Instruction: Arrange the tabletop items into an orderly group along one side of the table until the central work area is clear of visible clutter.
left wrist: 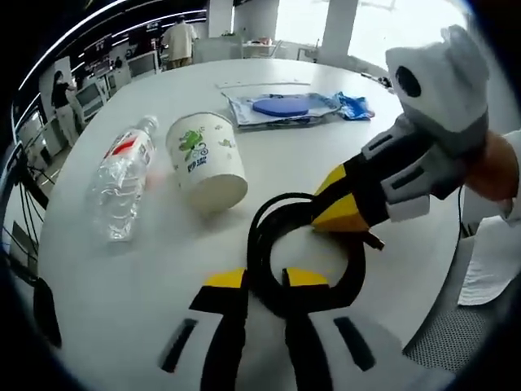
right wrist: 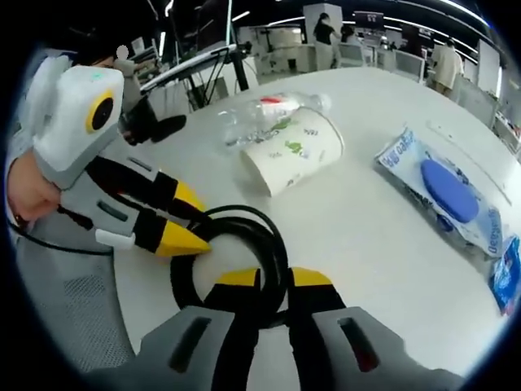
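We clamp both the left gripper (left wrist: 264, 278) and right gripper (right wrist: 273, 278) on the black cable coil (left wrist: 273, 244) at lower centre, apparently to keep its loops together for moving aside.

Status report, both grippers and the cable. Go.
Left gripper and right gripper both clamped on the black cable coil. Paper cup and water bottle lying alongside.

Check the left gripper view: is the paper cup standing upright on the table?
No. The paper cup lies on its side on the table, right beside the plastic bottle, which also lies flat.
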`<state>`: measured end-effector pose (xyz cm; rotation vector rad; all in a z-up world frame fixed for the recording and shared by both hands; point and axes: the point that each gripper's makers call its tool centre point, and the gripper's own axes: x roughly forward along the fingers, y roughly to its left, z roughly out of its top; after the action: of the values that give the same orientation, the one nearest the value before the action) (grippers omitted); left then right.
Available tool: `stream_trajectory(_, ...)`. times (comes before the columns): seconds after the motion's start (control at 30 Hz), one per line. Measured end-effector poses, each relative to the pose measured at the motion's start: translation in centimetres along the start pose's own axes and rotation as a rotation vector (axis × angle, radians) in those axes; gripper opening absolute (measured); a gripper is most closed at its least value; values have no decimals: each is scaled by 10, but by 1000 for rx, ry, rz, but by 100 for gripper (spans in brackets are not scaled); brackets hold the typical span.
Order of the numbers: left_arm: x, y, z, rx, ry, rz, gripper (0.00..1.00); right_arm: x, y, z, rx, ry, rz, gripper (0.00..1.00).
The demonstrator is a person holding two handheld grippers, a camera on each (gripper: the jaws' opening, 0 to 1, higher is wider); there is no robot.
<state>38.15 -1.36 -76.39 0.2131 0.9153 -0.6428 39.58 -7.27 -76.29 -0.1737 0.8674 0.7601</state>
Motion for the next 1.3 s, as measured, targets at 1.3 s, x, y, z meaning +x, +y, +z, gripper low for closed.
stream_trajectory(1.3, -7, -100, 143, 222, -95, -253, 4, -160, -93, 16, 180, -229, -179, 2)
